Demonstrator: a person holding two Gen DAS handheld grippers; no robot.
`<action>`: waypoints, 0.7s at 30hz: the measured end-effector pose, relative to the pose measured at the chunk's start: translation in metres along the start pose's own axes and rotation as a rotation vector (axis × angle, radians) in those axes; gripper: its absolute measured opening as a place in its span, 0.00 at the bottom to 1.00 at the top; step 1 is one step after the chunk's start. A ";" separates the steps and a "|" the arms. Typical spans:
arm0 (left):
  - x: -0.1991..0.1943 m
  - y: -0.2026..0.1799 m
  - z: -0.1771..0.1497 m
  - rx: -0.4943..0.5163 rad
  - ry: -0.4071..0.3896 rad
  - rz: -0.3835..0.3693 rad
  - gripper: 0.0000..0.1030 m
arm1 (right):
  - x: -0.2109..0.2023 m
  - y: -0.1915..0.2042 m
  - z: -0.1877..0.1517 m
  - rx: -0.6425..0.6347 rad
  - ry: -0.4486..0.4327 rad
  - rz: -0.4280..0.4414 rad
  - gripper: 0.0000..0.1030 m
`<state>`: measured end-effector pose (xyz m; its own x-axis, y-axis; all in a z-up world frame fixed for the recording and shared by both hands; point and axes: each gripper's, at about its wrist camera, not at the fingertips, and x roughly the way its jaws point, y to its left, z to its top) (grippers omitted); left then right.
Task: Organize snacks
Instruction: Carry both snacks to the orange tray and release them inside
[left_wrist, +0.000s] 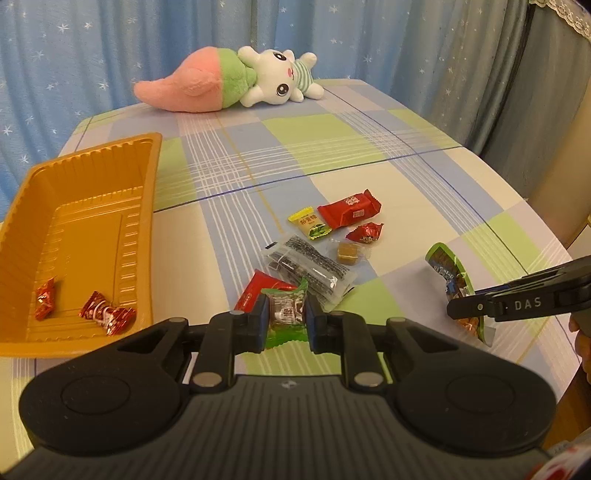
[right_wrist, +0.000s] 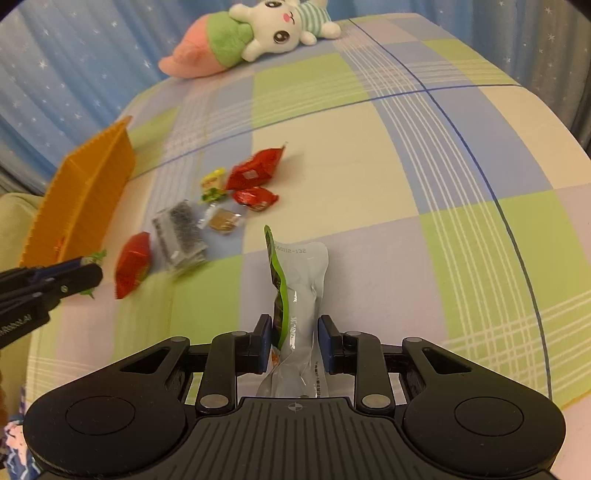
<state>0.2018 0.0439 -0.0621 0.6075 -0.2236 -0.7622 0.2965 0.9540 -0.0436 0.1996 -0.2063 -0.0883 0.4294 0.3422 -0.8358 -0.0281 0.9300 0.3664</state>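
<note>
Our left fingers (left_wrist: 286, 317) are closed on a green-edged candy (left_wrist: 286, 314), pinching it from both sides above the near edge of the table (left_wrist: 369, 177). Our right fingers (right_wrist: 295, 341) are clamped on a silver-and-green snack pouch (right_wrist: 301, 288), which sticks out forward between them over the near right part of the table.

The table wears a checked cloth of green, blue and cream. At its far edge lies a plush rabbit (left_wrist: 229, 79) on its side. Along the left edge sits the orange tray (left_wrist: 79, 177), holding two red candies (left_wrist: 107, 313) in its near end. Near the table's middle lies the loose pile: a clear pack of dark bars (left_wrist: 308, 266), a red packet (left_wrist: 349, 208), a second red packet (left_wrist: 258, 291) just beyond our left fingers, a yellow sachet (left_wrist: 309, 223), a small red candy (left_wrist: 365, 233) and a brown cube in clear wrap (left_wrist: 348, 253).
</note>
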 end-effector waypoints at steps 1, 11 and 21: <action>-0.004 0.001 -0.001 -0.005 -0.005 0.003 0.18 | -0.003 0.002 0.000 0.002 -0.004 0.011 0.27; -0.043 0.020 -0.013 -0.060 -0.049 0.054 0.18 | -0.022 0.041 -0.002 -0.045 -0.015 0.119 0.27; -0.079 0.063 -0.028 -0.128 -0.081 0.126 0.18 | -0.018 0.096 -0.002 -0.106 0.001 0.213 0.27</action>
<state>0.1523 0.1274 -0.0226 0.6927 -0.1110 -0.7127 0.1210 0.9920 -0.0369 0.1870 -0.1225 -0.0389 0.4026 0.5320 -0.7449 -0.2125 0.8459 0.4892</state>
